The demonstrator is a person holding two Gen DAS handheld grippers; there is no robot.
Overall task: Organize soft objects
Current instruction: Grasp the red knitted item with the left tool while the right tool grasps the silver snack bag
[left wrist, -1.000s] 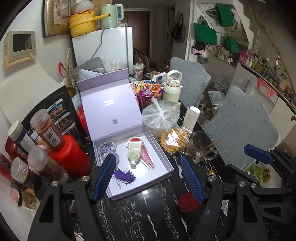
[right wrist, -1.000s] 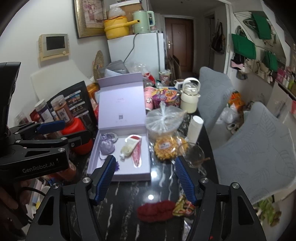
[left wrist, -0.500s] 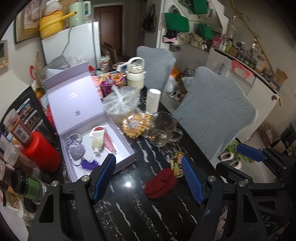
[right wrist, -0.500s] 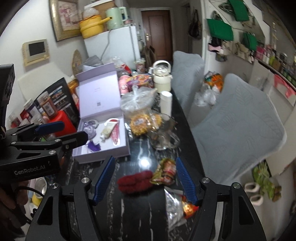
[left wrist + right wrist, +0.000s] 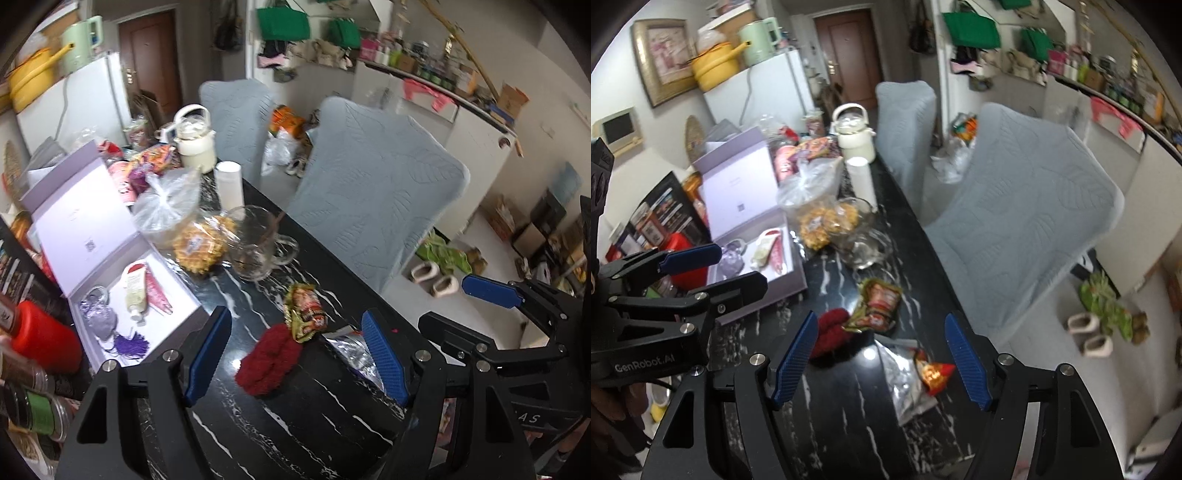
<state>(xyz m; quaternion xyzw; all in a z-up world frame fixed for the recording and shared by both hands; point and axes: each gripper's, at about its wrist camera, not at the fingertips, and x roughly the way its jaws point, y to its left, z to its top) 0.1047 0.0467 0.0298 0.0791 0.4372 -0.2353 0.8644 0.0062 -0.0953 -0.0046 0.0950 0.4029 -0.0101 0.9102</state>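
A red fuzzy soft piece [image 5: 267,360] [image 5: 829,332] lies on the black marble table [image 5: 258,424], touching a crumpled red-green snack packet [image 5: 304,312] [image 5: 877,302]. A silver and red snack bag [image 5: 354,350] [image 5: 916,376] lies just to the right. My left gripper [image 5: 295,318] [image 5: 742,266] hovers open above the fuzzy piece, gripping nothing. My right gripper [image 5: 881,319] [image 5: 443,304] is beside it on the right; its jaws are opening and nothing is pressed between them. An open lilac box [image 5: 110,258] [image 5: 750,221] holds a tube, a pouch and a tassel.
A glass mug [image 5: 258,243], bagged snacks [image 5: 199,247], a tied plastic bag [image 5: 166,206] and a white kettle [image 5: 194,140] crowd the table's far end. Spice jars [image 5: 33,406] and a red container [image 5: 44,339] stand left. Two grey-covered chairs [image 5: 376,177] line the right edge.
Both views have swung from the lilac box toward the near table. The red fuzzy piece and snack packets now sit between the fingers. The right jaws stand slightly wider.
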